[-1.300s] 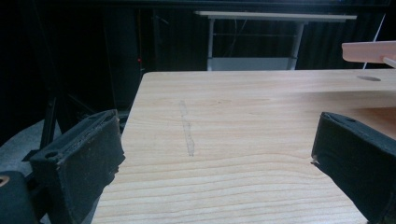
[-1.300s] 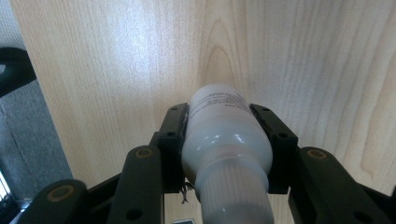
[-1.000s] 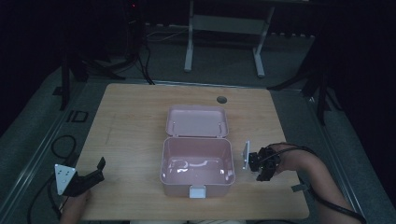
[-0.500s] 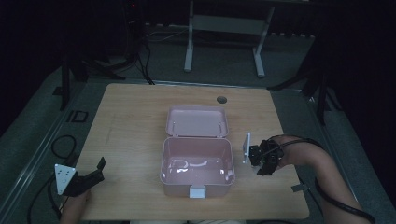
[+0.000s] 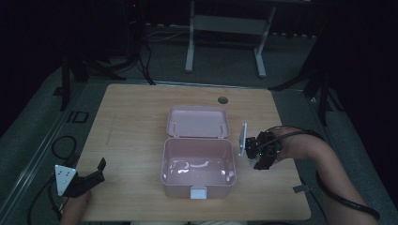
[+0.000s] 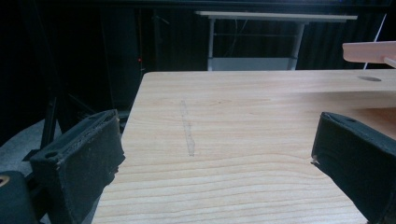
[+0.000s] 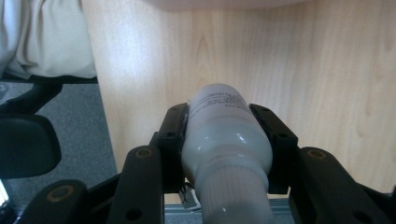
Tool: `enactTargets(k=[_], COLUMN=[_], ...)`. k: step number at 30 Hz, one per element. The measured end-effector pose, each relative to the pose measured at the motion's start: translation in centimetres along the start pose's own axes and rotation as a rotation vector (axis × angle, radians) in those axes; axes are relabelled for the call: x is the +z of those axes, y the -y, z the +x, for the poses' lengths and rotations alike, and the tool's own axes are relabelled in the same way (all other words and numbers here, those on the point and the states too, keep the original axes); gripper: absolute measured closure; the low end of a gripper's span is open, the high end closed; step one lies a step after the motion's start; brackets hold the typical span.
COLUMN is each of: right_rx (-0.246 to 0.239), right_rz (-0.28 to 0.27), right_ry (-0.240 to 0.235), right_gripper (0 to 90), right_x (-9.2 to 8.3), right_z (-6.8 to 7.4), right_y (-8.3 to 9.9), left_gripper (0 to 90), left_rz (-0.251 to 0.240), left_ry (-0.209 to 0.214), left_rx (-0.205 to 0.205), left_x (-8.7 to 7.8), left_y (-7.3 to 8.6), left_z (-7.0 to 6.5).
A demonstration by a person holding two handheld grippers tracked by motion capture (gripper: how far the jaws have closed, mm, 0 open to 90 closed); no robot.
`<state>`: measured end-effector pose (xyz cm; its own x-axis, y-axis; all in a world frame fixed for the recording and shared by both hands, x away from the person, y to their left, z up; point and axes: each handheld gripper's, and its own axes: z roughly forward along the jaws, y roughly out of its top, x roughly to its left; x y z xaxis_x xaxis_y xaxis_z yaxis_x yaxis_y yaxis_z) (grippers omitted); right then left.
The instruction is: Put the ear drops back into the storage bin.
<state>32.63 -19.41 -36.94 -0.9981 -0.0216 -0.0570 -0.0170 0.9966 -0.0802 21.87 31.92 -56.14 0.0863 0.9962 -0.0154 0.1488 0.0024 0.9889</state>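
An open pink box (image 5: 178, 181) stands in the middle of the wooden table (image 5: 131, 122), its lid (image 5: 198, 122) laid back behind it. Something pale and glossy lies on its floor; I cannot tell what. My right gripper (image 5: 260, 152) hovers just right of the box. In the right gripper view the right gripper (image 7: 226, 123) is shut on a white bottle (image 7: 224, 140) with small print on it, above the table's edge. My left gripper (image 5: 89, 176) rests near the front left corner, and in its own view the left gripper (image 6: 219, 154) stands open with bare wood between its pads.
A round cable hole (image 5: 222, 100) sits in the table behind the lid. A white cloth (image 7: 42, 37) and a dark rounded shape (image 7: 23, 144) lie beyond the table's edge in the right gripper view. Cables (image 5: 61, 145) lie on the floor at left.
My right gripper with the bottle has shifted a little away from the front edge, staying beside the box. The left gripper has not moved.
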Motion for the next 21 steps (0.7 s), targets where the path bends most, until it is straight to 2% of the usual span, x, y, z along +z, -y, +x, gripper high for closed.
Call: enactTargets(k=[7, 14, 21], right_rx=[-0.011, -0.023, -0.047], right_rz=[0.007, -0.013, -0.021], right_ry=[0.0, 0.016, 0.013], right_gripper=[59.7, 59.7, 59.7], right_x=[-1.2, -2.7, -3.0], right_z=[-0.1, -0.3, -0.2], right_y=[-1.3, -2.8, -4.5], left_gripper=[2.0, 2.0, 2.0], left_rz=[0.0, -0.001, -0.002], left_ry=[0.001, 0.0, 0.002], left_rx=[-0.001, -0.003, -0.006], left_x=[0.0, 0.0, 0.0], left_y=[0.0, 0.0, 0.0], left_z=[0.0, 0.0, 0.1])
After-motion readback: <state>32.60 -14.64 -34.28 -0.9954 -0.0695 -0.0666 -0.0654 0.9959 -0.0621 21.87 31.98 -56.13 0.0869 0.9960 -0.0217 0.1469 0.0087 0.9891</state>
